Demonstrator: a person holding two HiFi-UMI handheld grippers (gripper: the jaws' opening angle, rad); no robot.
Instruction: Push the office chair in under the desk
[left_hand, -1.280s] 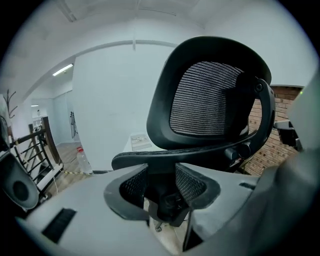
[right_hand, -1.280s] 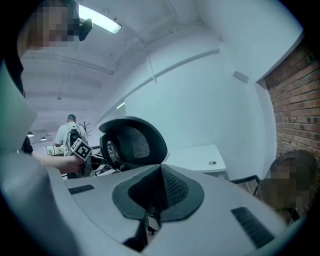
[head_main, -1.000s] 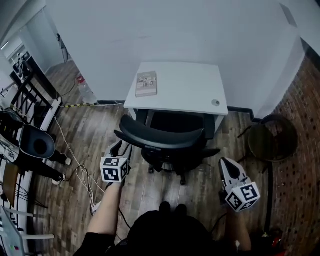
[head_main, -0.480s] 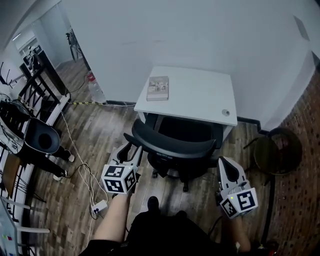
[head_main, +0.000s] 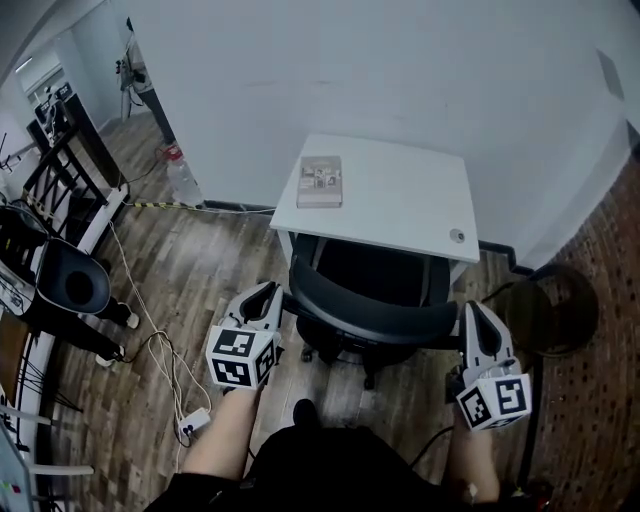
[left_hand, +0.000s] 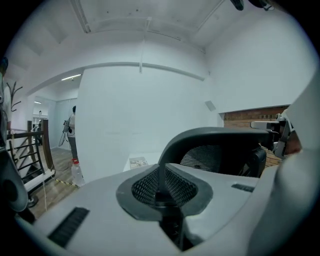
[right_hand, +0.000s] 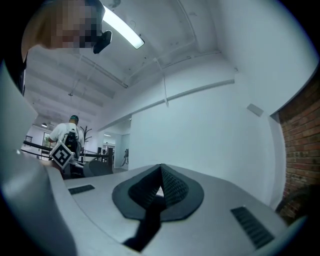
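Both tongs had come forward since the earlier frame and now flanked the office chair (head_main: 375, 310). The chair stood with its seat partly beneath the white table (head_main: 400, 200) and its curved backrest outside the front edge.

The biggest risk was the chair itself. Pushed harder on one side, it could swivel or roll off line and end up crooked. The table came next, since a skewed chair might knock its frame or front edge and jolt it.

The left tongs (head_main: 264, 297) had just been closing and were shut near the backrest's left end, with nothing visible between the pads. The right tongs (head_main: 474, 316) were closed and empty just beside the right end. Neither gripped the smooth, rounded rim, so they could slide off it. Smallest, the book (head_main: 321, 181) near the table's left edge could shift if the table was bumped.
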